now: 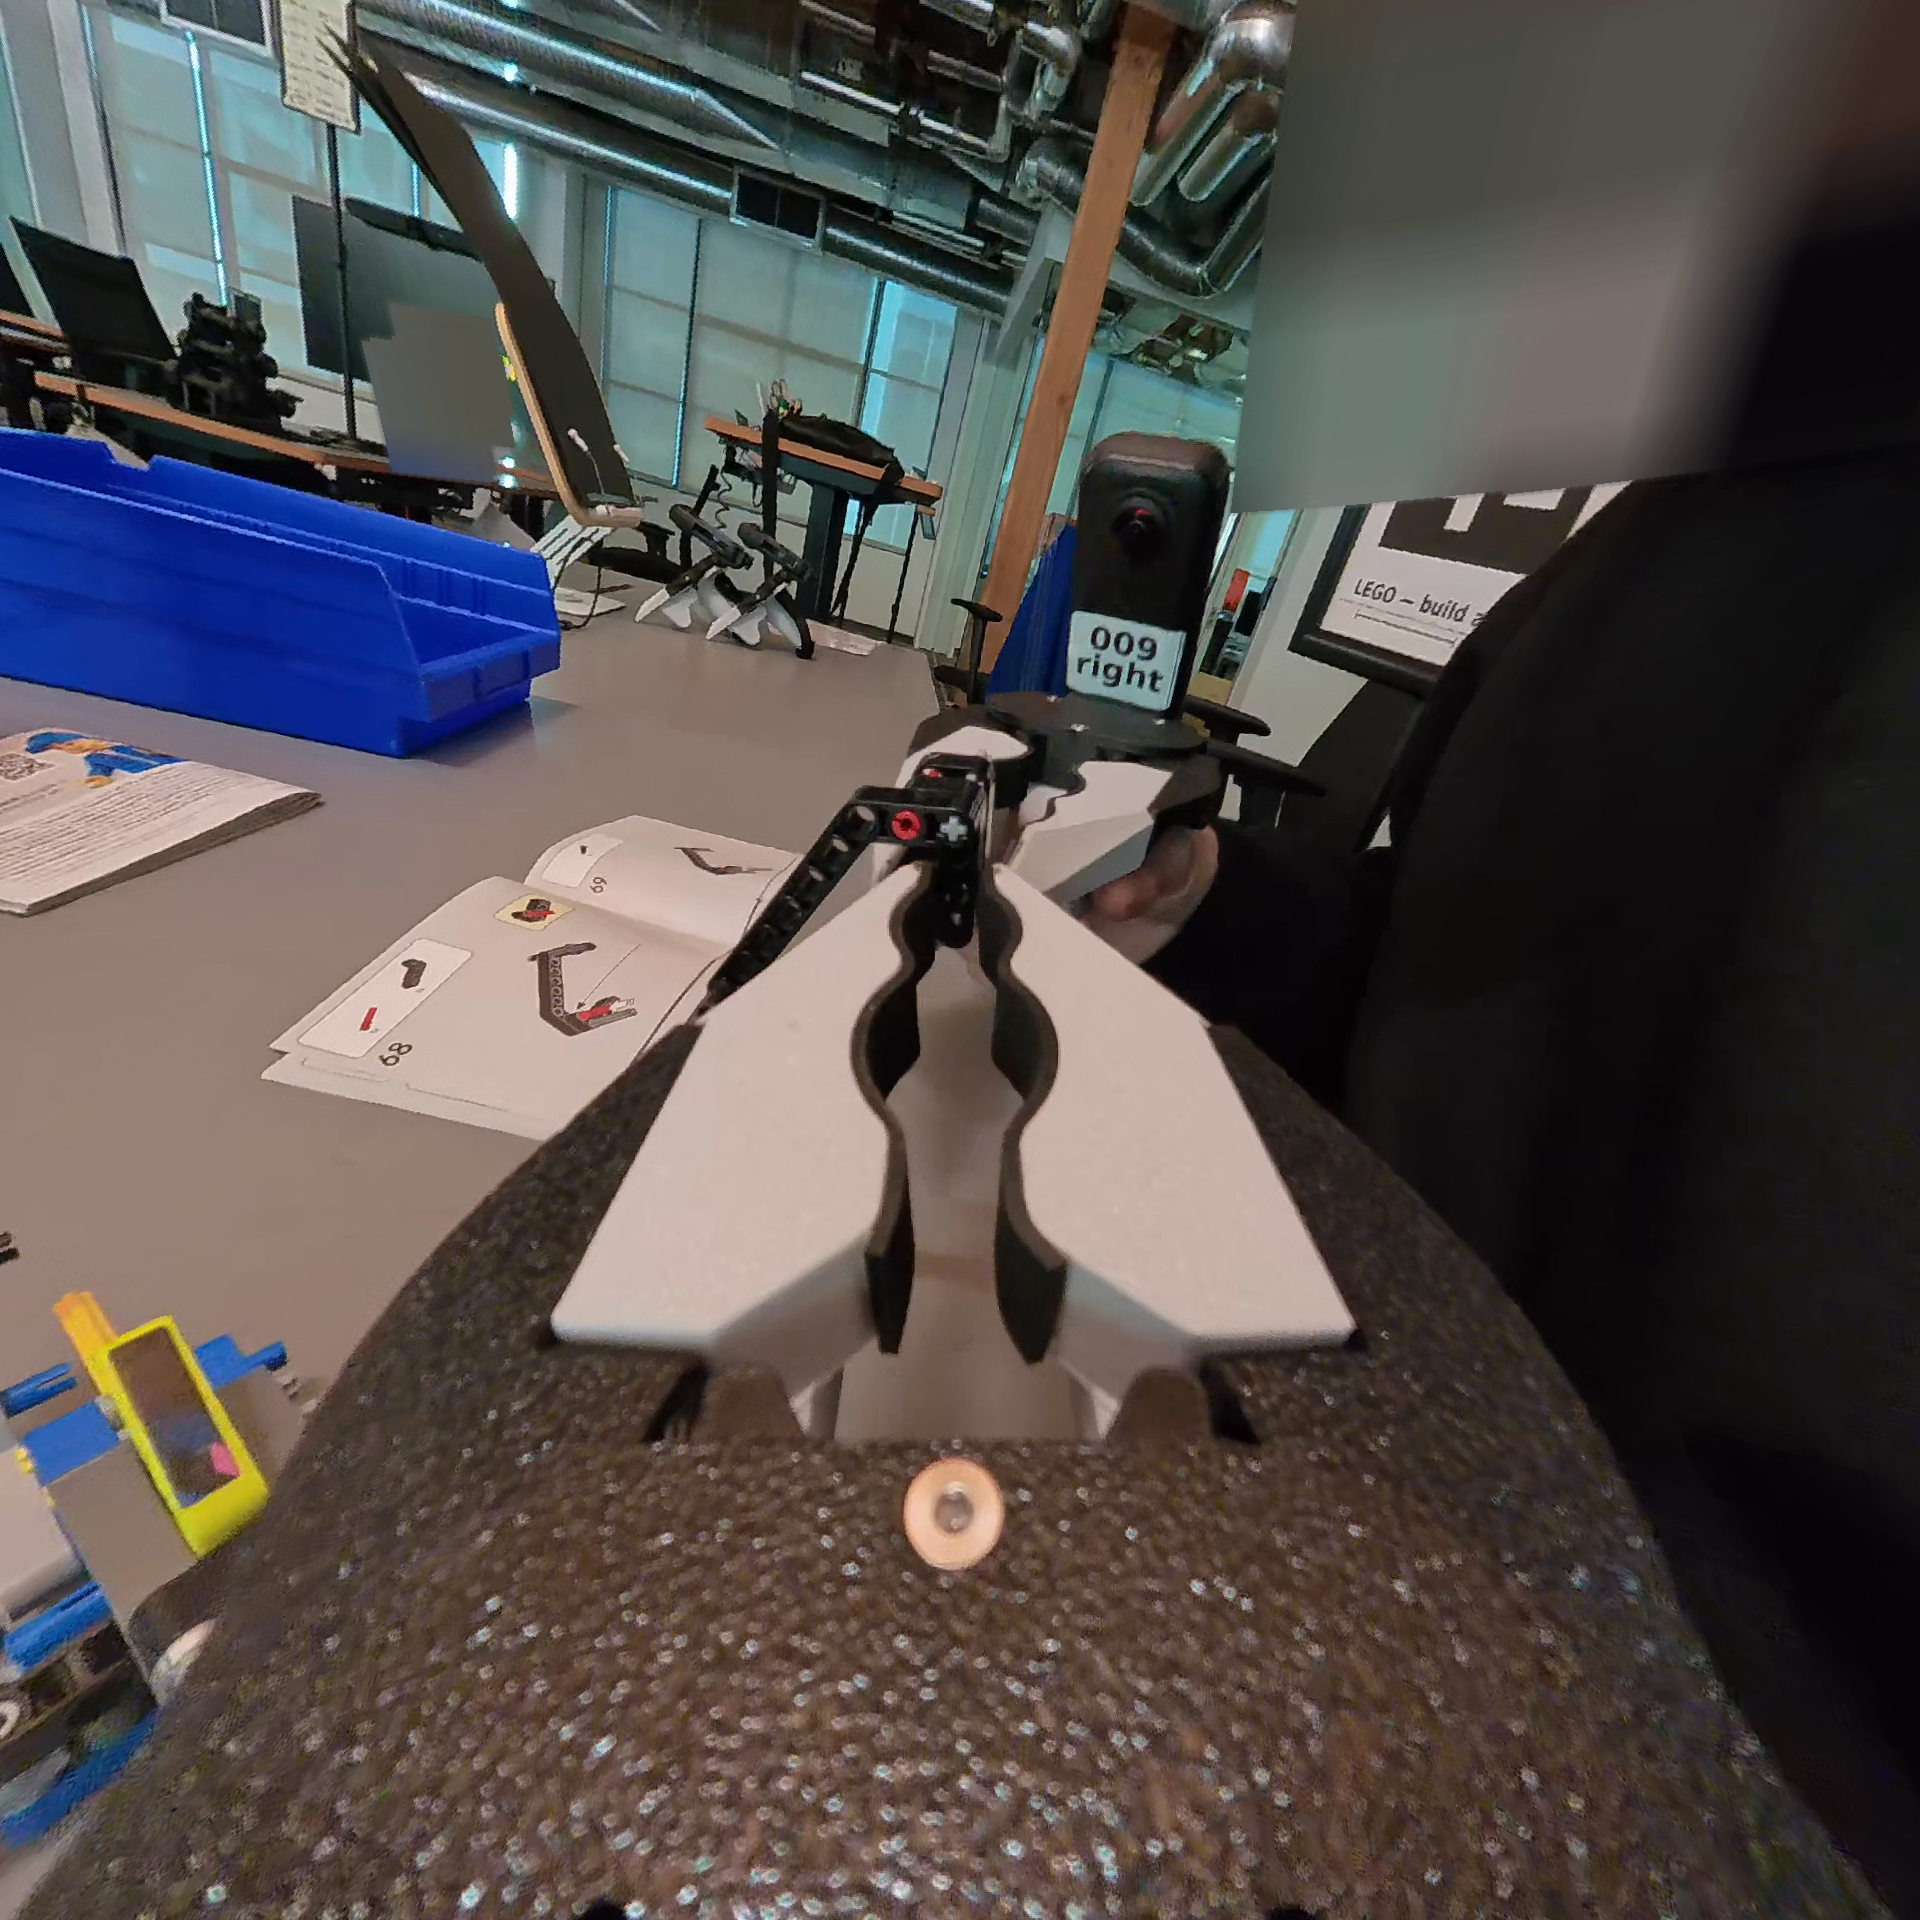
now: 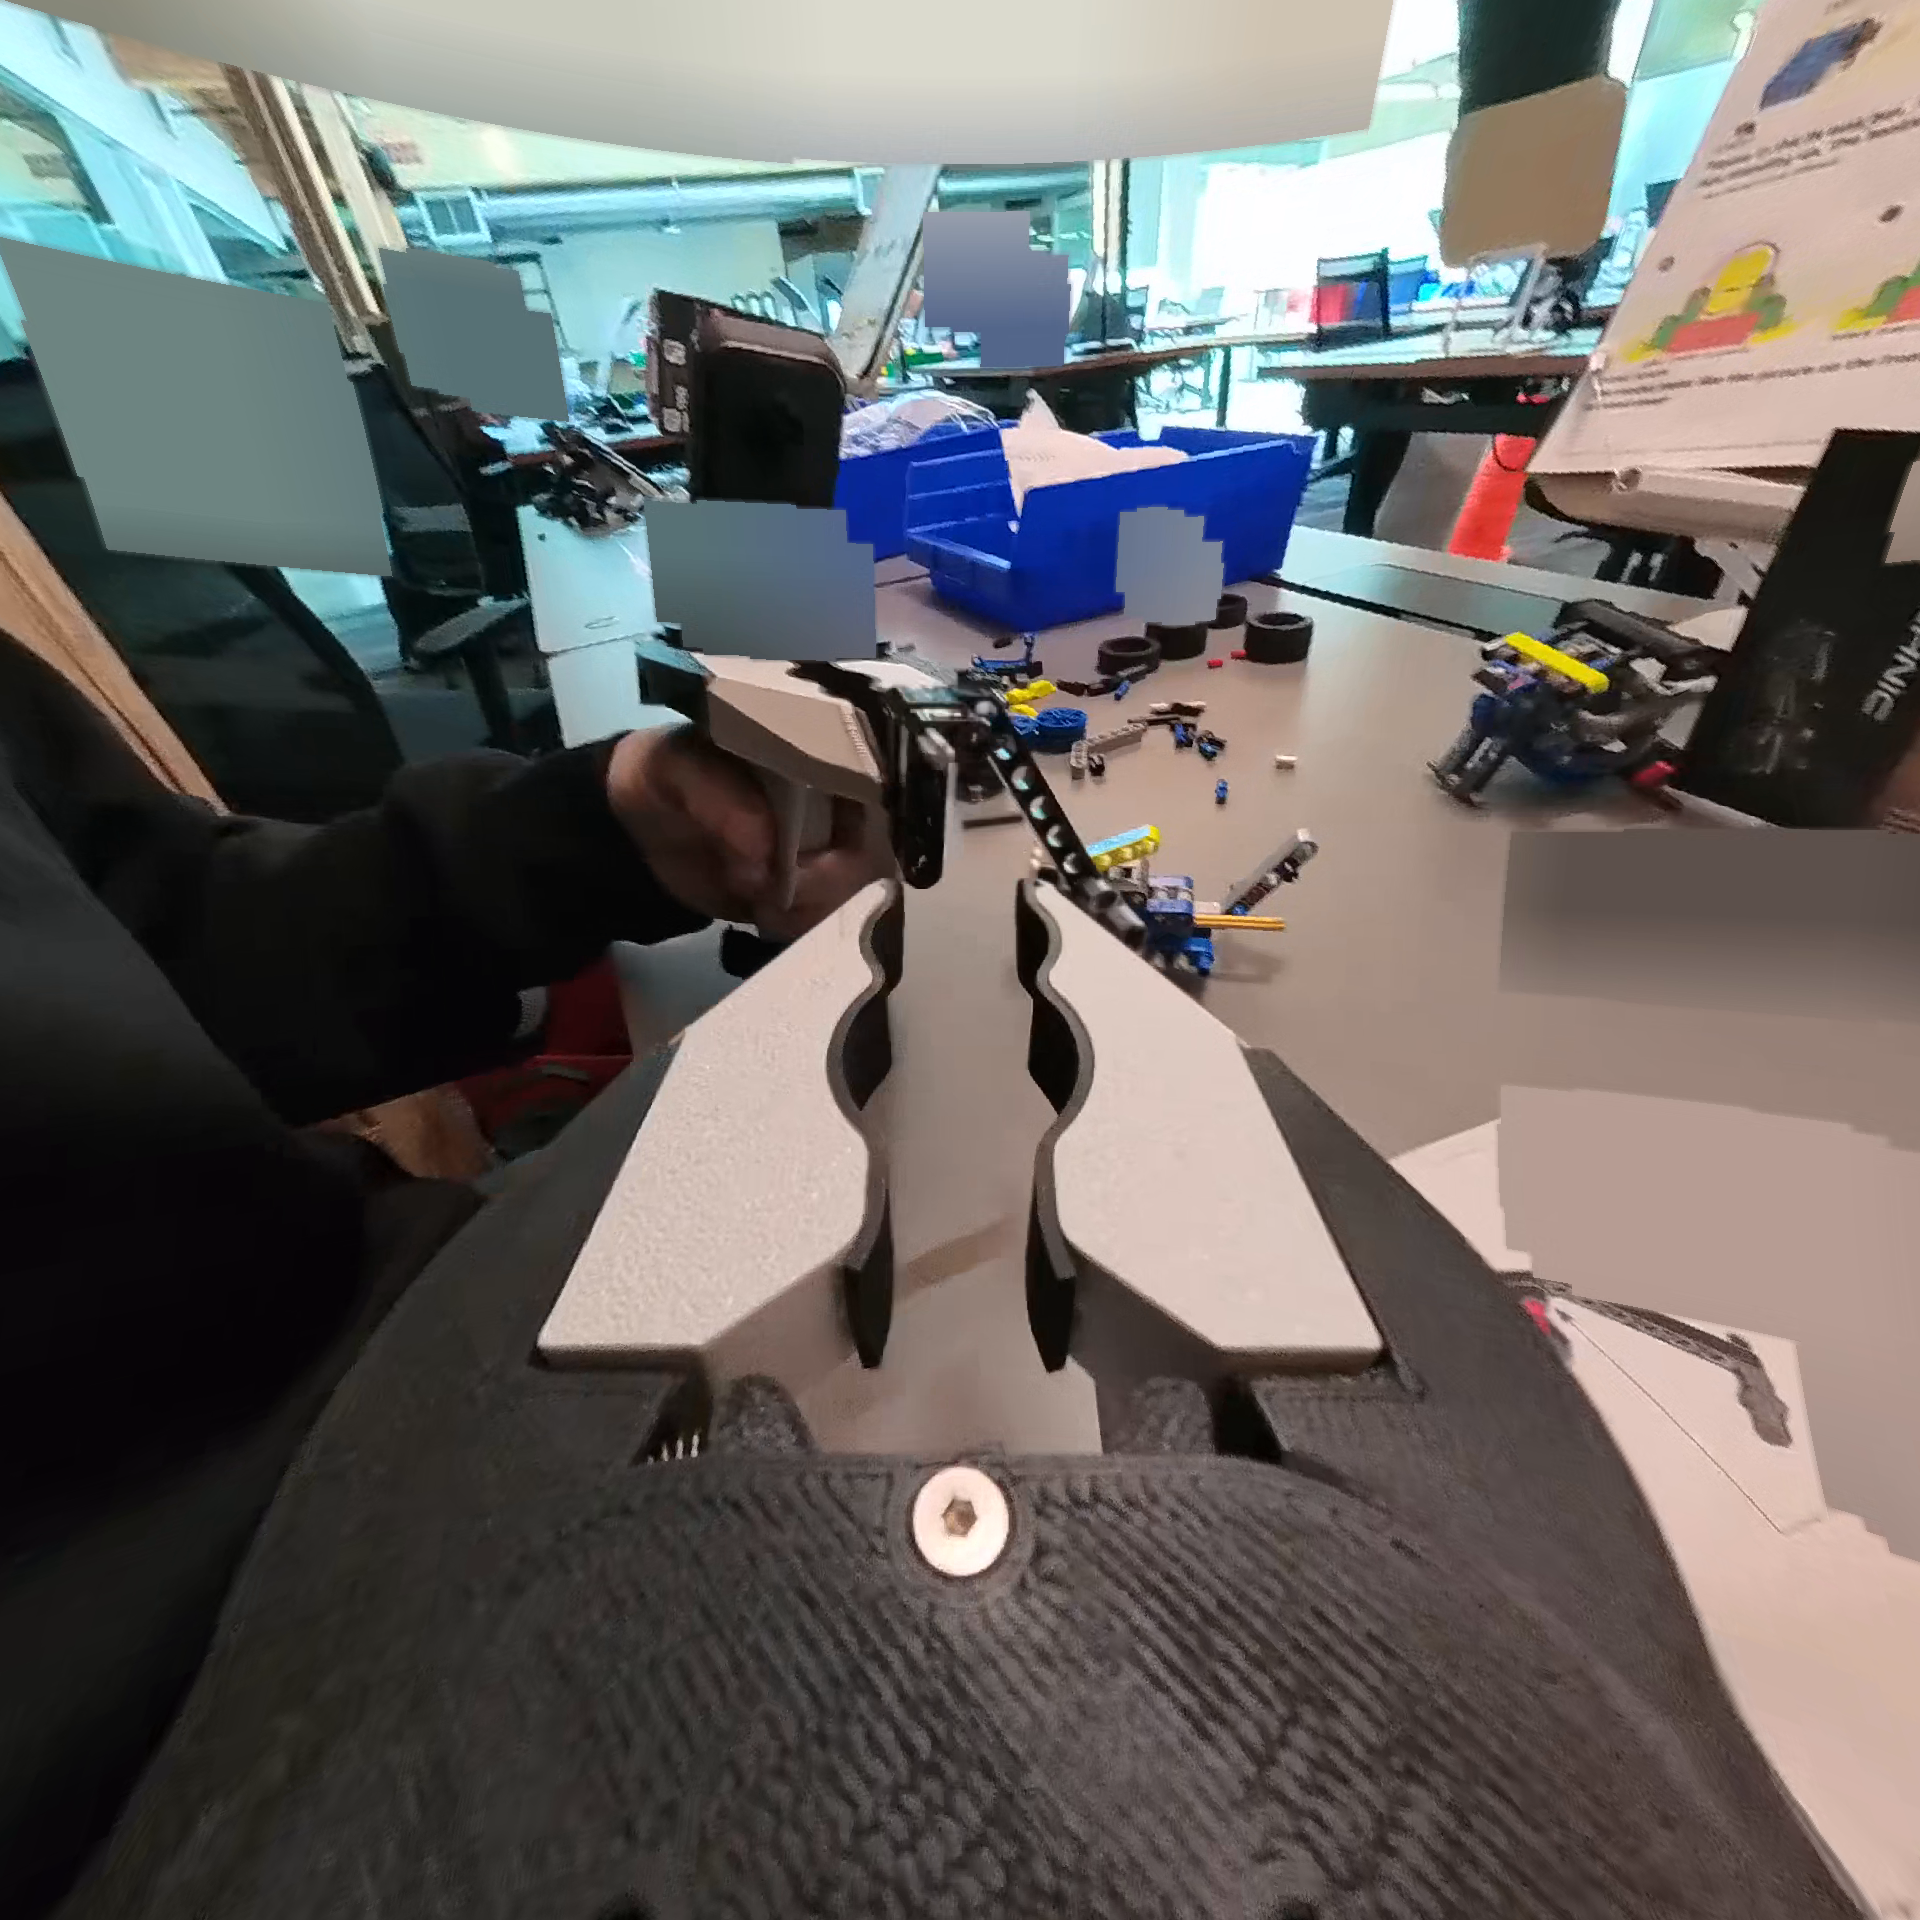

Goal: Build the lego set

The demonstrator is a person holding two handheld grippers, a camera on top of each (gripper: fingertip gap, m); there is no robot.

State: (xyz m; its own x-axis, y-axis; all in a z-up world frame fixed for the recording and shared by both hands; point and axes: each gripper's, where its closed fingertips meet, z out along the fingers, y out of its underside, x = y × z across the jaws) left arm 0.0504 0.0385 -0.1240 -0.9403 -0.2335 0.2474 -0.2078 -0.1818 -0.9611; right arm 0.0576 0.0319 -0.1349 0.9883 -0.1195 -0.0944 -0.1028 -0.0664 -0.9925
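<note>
Desk (image 1: 644, 748) is strewn at its left edge with a blue bin (image 1: 260, 603) and open booklet (image 1: 499, 977); a black beam assembly (image 1: 940, 842) is pinched upright by the left tongs (image 1: 951, 904); the right tongs (image 2: 961, 899) are spread, bare, just beside it.

Blue bin (image 1: 260, 613) cut off at left edge.

A blue bin (image 1: 312, 613) stands far left on the grey table (image 1: 675, 717). An open booklet (image 1: 499, 966) lies near the middle, a closed one (image 1: 125, 810) to its left. Black tyres (image 2: 1226, 634), loose pieces (image 2: 1153, 727) and a blue model (image 2: 1538, 717) lie farther off.
</note>
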